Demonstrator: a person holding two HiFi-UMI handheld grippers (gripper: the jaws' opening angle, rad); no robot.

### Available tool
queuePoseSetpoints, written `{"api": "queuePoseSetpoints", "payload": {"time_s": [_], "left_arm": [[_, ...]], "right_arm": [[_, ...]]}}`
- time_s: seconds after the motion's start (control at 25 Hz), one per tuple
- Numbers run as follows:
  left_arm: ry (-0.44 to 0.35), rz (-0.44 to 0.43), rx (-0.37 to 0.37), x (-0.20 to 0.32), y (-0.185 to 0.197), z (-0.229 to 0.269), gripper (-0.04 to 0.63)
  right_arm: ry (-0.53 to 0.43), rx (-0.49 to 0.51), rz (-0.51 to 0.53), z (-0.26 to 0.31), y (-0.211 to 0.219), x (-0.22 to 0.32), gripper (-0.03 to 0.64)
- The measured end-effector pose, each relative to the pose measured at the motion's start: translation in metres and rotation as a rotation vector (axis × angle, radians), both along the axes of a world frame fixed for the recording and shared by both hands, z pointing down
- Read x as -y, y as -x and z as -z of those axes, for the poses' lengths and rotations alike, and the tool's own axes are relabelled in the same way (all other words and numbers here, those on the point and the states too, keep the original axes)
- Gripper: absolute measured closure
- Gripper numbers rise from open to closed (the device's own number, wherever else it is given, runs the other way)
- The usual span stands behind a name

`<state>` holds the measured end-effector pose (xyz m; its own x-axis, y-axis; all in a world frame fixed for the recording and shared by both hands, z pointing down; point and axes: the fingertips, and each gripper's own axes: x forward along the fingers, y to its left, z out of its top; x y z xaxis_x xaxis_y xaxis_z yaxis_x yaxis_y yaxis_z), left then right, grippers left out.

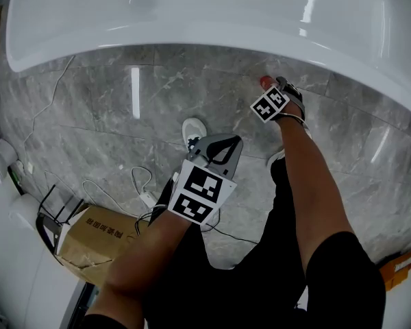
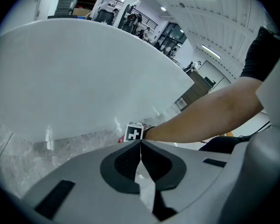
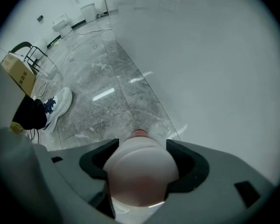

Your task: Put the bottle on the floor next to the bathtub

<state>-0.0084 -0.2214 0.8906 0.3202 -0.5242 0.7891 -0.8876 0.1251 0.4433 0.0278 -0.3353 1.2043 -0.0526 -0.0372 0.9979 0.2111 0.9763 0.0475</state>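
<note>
My right gripper (image 1: pixel 273 88) is shut on a pale pink bottle (image 3: pixel 140 169) with a red cap (image 1: pixel 266 82). It holds the bottle low over the grey marble floor (image 1: pixel 109 108), close to the white bathtub (image 1: pixel 212 12). In the right gripper view the bottle fills the gap between the jaws, with its cap (image 3: pixel 139 132) pointing at the floor by the bathtub wall (image 3: pixel 214 69). I cannot tell whether the bottle touches the floor. My left gripper (image 1: pixel 222 142) hangs shut and empty above the floor, nearer to me. Its jaws meet in the left gripper view (image 2: pixel 140 146).
A cardboard box (image 1: pixel 99 242) and a metal rack (image 1: pixel 51 211) stand at the lower left, with white cables (image 1: pixel 140 184) trailing beside them. My white shoe (image 1: pixel 193 132) is on the floor under the left gripper. An orange object (image 1: pixel 399 266) lies at the lower right.
</note>
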Motion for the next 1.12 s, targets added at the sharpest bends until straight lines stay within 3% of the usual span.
{"api": "queuePoseSetpoints", "payload": {"time_s": [0.36, 0.88, 1.12], "left_arm": [[-0.017, 0.002, 0.0, 0.001, 0.002, 0.046, 0.578], [-0.046, 0.059, 0.005, -0.012, 0.012, 0.172, 0.578], [-0.071, 0.075, 0.009, -0.017, 0.003, 0.22, 0.578]], "right_arm": [[-0.008, 0.023, -0.008, 0.061, 0.004, 0.0, 0.301], [0.028, 0.05, -0.013, 0.231, -0.02, -0.028, 0.301], [0.067, 0.111, -0.091, 0.311, -0.038, -0.038, 0.301]]}}
